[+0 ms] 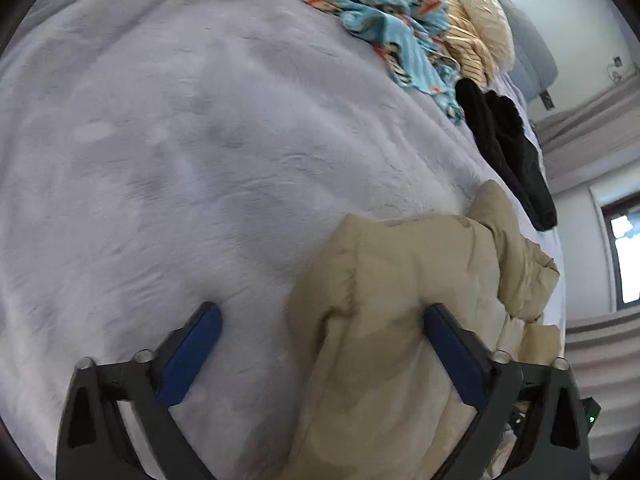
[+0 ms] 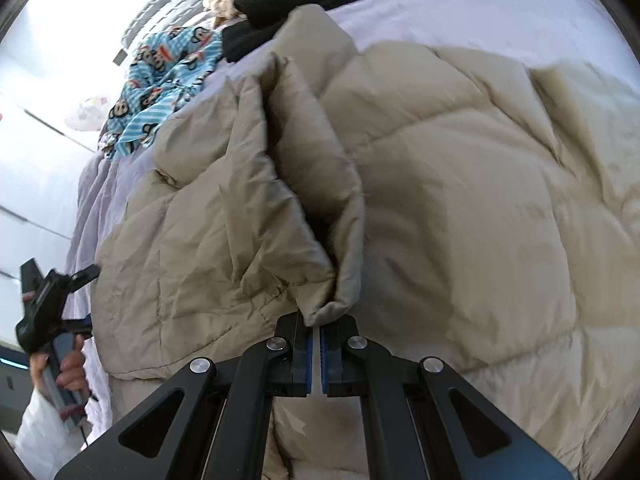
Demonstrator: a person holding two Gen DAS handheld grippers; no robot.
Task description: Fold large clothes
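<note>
Fold barely begun: right tongs (image 2: 319,326) pinch beige puffer jacket (image 2: 440,200) edge; left tongs (image 1: 322,314) wide, straddling jacket fold at 5 o'clock, bed (image 1: 160,140) otherwise bare

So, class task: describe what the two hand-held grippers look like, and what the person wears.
Each hand-held gripper has black angular linkage arms with silver round pivot bolts and flat blue pads. The left one shows a black body and grey-blue handle. The person wears a white sleeve.

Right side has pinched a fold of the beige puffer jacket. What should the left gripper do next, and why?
Probably close the left gripper on the jacket edge. Its jaws stand open with a ridge of the beige puffer jacket between them, pads apparently not pressing, while the right gripper is shut on a fold. With both sides held, the jacket could be lifted and folded evenly.
</note>
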